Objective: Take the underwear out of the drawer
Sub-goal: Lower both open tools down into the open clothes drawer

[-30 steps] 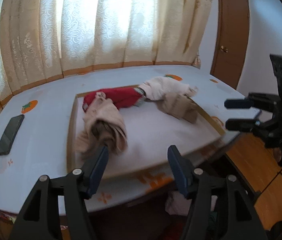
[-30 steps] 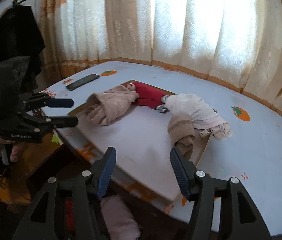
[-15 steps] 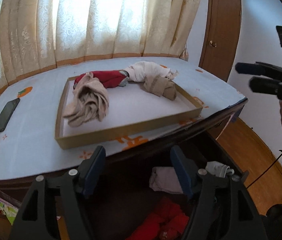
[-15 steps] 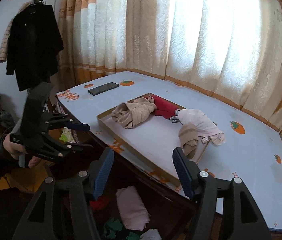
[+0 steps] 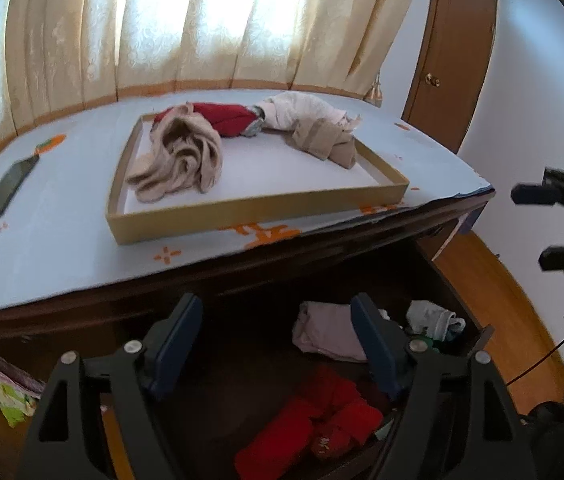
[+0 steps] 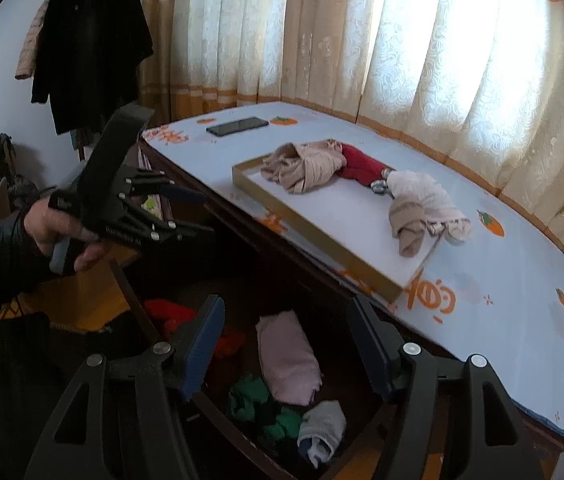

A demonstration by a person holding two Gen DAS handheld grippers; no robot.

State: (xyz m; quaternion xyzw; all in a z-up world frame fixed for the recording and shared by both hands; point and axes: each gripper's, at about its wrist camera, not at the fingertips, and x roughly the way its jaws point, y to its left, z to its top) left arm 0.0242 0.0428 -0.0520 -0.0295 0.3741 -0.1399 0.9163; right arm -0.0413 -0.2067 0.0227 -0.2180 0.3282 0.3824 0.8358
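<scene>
The drawer stands open under the table edge. In it lie a folded pink piece, red pieces, a green piece and a grey-white piece. My left gripper is open and empty above the drawer; it also shows in the right wrist view. My right gripper is open and empty above the drawer, and shows at the left wrist view's right edge.
A shallow cardboard tray on the light blue table holds beige, red and cream garments. A phone lies on the table. Curtains hang behind. A dark coat hangs at left; a door stands at right.
Both grippers have pulled back from the tray and dropped lower. The open drawer and its clothes have come into view below the table edge.
</scene>
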